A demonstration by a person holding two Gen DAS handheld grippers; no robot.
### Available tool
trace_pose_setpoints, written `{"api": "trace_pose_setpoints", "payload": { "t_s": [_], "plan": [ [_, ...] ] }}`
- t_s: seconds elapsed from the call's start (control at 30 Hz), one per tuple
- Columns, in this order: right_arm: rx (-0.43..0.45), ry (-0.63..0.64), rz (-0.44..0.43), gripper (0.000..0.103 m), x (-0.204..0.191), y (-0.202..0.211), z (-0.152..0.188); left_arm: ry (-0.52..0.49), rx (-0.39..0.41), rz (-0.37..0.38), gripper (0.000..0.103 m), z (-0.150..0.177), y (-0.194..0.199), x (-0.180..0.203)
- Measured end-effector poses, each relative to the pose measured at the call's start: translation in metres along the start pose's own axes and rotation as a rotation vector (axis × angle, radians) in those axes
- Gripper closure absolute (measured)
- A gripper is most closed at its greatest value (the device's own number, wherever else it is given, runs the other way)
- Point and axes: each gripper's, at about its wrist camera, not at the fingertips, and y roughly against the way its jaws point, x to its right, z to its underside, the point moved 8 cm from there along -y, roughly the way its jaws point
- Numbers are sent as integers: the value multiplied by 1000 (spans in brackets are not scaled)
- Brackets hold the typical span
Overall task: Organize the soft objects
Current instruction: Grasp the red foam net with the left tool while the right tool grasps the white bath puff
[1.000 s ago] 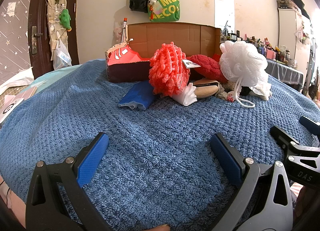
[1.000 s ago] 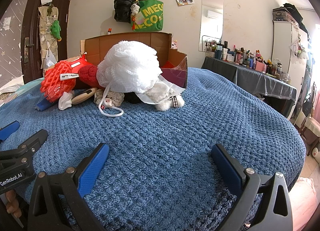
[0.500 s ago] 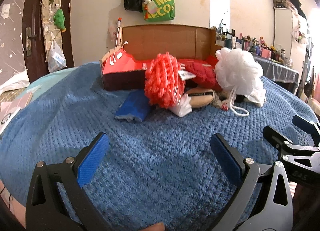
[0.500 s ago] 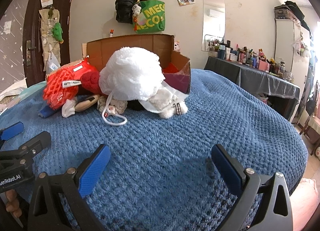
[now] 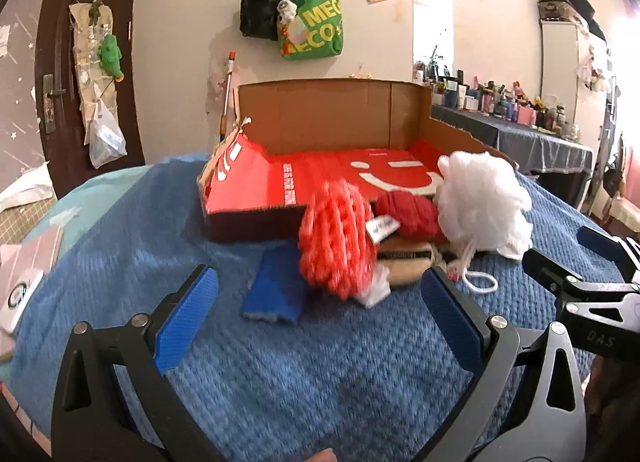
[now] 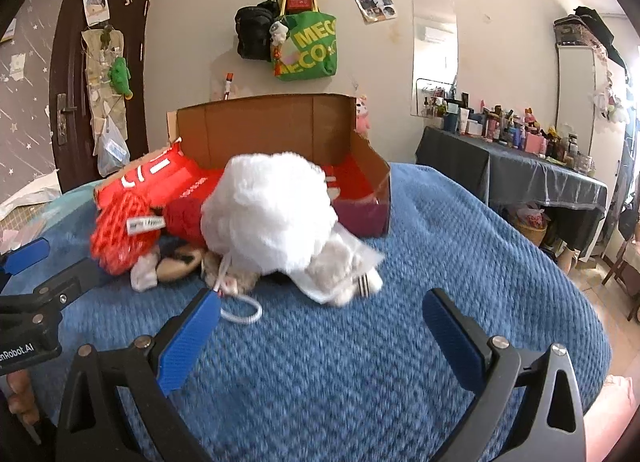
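Left hand-held gripper (image 5: pixel 320 314) agape, blue cloth (image 5: pixel 276 294) between

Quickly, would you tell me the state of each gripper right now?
Left gripper: open, holding nothing.
Right gripper: open, holding nothing.

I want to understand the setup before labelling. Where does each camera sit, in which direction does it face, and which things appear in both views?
Left wrist: on the left gripper, looking forward at the orange-red mesh puff; its open fingers and the right gripper show.
Right wrist: on the right gripper, facing the white mesh puff; its open fingers and the left gripper show.
Shared: both puffs, cardboard box, blue blanket.
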Motion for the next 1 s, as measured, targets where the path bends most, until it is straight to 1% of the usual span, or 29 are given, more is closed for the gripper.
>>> {"api": "trace_pose_setpoints", "payload": {
  "t_s": [0.13,0.3,0.43,0.53,0.63,0.73,0.8,0.83,0.87,0.9,0.93,0.97,1.0],
  "plan": [
    [-6,-19,-37,0,1,-9,-16,-13,-5,17,0,-14,-8,-2],
    [-28,-23,-76,0,-2,-25,-33,-19,-54,56,0,-23,-25,-3],
    [-62,-25,-97,0,-3,-42,-44,-10,-100,88,0,-27,-40,-6],
    [-94,-26,-123,0,-4,-55,-47,-26,-127,106,1,-27,-48,-4],
    [-118,-27,-162,0,-8,-64,-48,-61,-149,106,6,-28,-56,0],
    [-123,-27,-180,0,-10,-69,-51,-73,-169,111,18,-26,-62,3],
    [-127,-29,-203,0,-12,-72,-52,-79,-195,114,31,-24,-68,5],
    [-128,-29,-212,3,-13,-73,-53,-80,-211,122,35,-22,-71,6],
    [-128,-28,-223,9,-14,-73,-53,-80,-231,136,43,-20,-74,8],
    [-128,-26,-239,13,-16,-73,-53,-79,-240,145,51,-18,-76,8],
    [-133,-24,-259,19,-19,-74,-53,-79,-250,153,56,-17,-78,9],
    [-139,-23,-274,25,-21,-75,-53,-75,-260,163,57,-16,-80,10],
    [-145,-22,-291,28,-23,-75,-52,-73,-266,173,57,-15,-81,10]
  ]
}}
